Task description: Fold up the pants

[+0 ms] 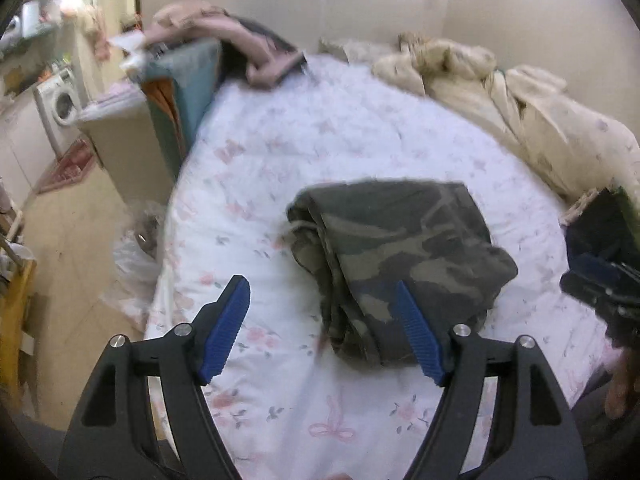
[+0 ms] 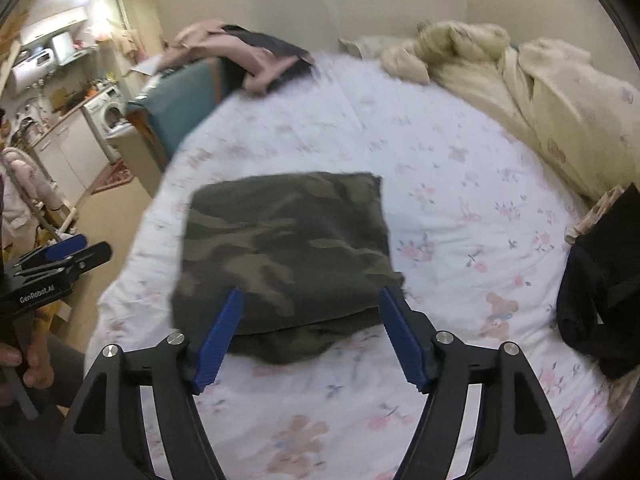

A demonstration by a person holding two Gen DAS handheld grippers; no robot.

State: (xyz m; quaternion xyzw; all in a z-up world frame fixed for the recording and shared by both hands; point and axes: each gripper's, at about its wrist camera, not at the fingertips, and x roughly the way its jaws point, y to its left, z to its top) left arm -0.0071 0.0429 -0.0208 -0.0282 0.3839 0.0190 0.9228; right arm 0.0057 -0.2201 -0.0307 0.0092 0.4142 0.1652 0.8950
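Note:
The camouflage pants (image 1: 400,256) lie folded into a compact bundle on the white floral bedsheet (image 1: 304,148). They also show in the right wrist view (image 2: 284,252) as a squarish folded stack. My left gripper (image 1: 320,292) is open and empty, held above the bed just left of the pants' near end. My right gripper (image 2: 310,300) is open and empty, held above the near edge of the pants. The left gripper also shows at the left edge of the right wrist view (image 2: 60,256), and the right gripper at the right edge of the left wrist view (image 1: 600,280).
A crumpled cream duvet (image 2: 540,92) lies along the bed's far right side. Pink and dark clothes (image 2: 248,56) are heaped at the bed's far left corner, over a teal chair (image 2: 180,96). Dark garments (image 2: 604,292) lie at the right. A washing machine (image 1: 60,100) stands far left.

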